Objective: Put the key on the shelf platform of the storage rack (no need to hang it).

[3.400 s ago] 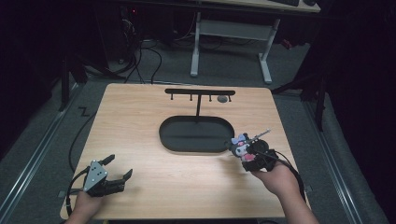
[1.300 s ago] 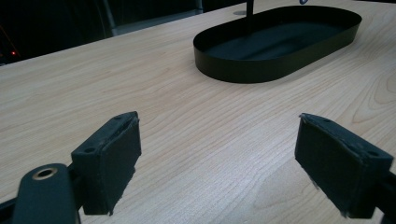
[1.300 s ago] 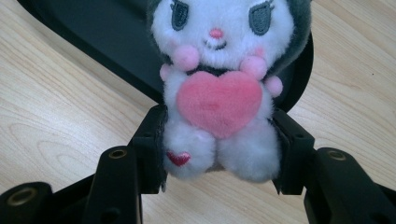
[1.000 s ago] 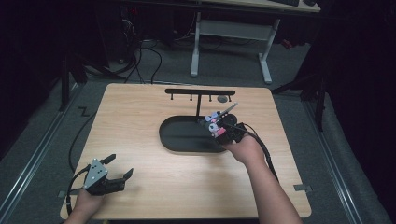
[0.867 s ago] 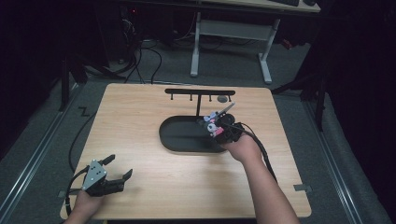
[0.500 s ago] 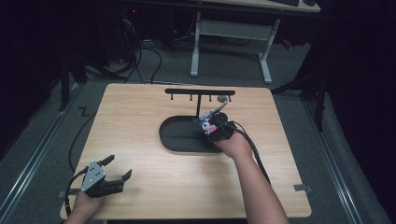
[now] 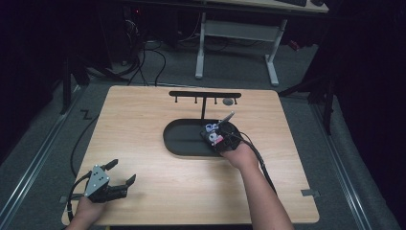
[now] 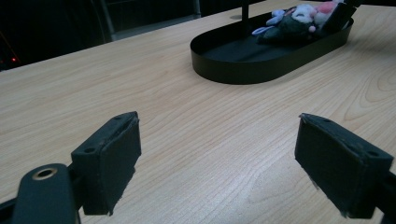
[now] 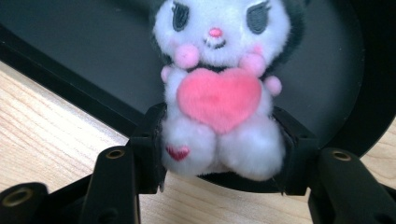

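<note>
A small white plush toy [image 9: 219, 100] with a pink heart on its chest is squeezed between the jaws of my right gripper [image 9: 219, 154], which is shut on it. In the high view that gripper [image 7: 216, 135] holds the plush toy [image 7: 210, 130] over the right end of a black oval tray [image 7: 184, 139]. From the left gripper view the toy [image 8: 299, 18] appears inside the tray [image 8: 261, 70]. My left gripper [image 7: 122, 173] rests open near the table's front left corner, with nothing between its jaws [image 8: 219, 163].
A black T-shaped rack [image 7: 205, 96] with small hooks stands just behind the tray; one round item [image 7: 229, 101] hangs near its right end. Cables trail from both grippers. The light wooden table [image 7: 143, 124] drops off to dark floor on all sides.
My right gripper has carried the plush toy from the table's right side leftward and forward, now over the tray's right end. The left gripper has stayed where it was.
</note>
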A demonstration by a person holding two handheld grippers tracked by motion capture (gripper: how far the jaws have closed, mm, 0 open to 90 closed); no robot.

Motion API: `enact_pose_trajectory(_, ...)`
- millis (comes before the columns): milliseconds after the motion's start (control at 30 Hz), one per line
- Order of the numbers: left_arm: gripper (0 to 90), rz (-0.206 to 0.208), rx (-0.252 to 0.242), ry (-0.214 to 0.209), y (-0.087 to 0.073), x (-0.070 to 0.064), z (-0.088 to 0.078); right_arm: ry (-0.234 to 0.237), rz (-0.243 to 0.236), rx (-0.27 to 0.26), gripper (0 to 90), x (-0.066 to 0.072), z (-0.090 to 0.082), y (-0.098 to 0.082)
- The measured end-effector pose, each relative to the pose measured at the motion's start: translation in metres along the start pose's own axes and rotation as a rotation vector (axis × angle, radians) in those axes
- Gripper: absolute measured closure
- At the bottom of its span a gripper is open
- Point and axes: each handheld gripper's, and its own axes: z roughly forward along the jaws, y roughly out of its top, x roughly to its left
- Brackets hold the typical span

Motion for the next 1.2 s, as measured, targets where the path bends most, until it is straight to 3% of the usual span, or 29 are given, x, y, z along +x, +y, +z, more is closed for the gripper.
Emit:
enact_pose_trajectory(200,15.4,0.0,0.001,0.0,0.0,0.0,0.0,0.007,0.01,-0.027,36.2,0.002,-0.003,0.003)
enact_pose_trajectory(467,15.4,-0.002,0.006,-0.001,0.0,0.0,0.001,0.01,0.018,-0.075,34.8,0.005,-0.018,0.004)
enact_pose_trajectory(867,15.4,0.003,0.011,0.001,0.001,0.0,0.002,-0.016,-0.022,-0.122,34.0,0.005,-0.041,-0.01)
enact_pose_trajectory(1067,15.4,0.004,0.016,0.002,0.001,-0.001,0.002,-0.032,-0.094,-0.136,34.2,0.008,-0.046,-0.022)
enact_pose_trajectory(1200,15.4,0.005,0.015,0.004,0.001,-0.001,0.002,-0.019,-0.076,-0.171,33.3,0.007,-0.045,-0.032)
